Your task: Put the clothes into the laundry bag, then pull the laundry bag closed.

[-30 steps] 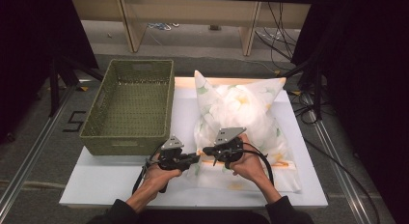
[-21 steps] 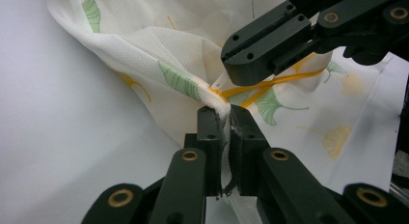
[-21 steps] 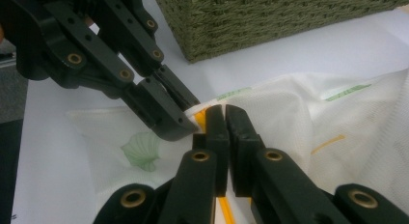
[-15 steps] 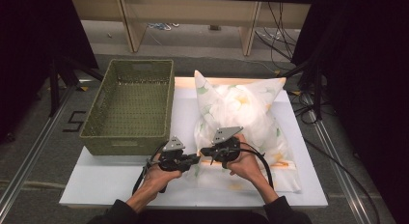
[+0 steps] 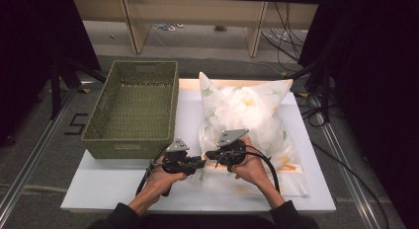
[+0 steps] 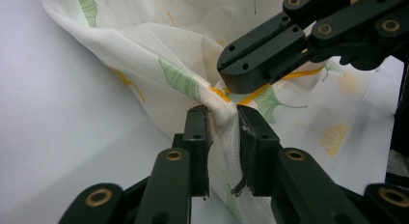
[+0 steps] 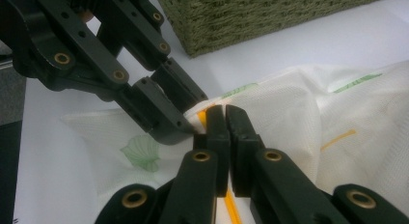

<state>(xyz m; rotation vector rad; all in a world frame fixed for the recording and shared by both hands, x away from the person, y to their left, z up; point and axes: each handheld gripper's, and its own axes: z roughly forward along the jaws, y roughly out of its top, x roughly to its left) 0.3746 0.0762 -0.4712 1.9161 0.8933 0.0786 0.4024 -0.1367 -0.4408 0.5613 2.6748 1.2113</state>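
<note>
Resting on the white worktop point(image 5: 123, 187) beside a green basket point(image 5: 133, 110), the pillowcase point(image 5: 257, 115) is being pinched at its near edge by the right gripper point(image 7: 225, 113), while the left gripper point(image 6: 223, 113), fingers just easing apart, is loosening around a fold, probably to regrip.

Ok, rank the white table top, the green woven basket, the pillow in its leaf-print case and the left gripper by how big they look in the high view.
1. white table top
2. pillow and green woven basket: they look much alike, so no ranking between them
3. left gripper, by far the smallest
</note>
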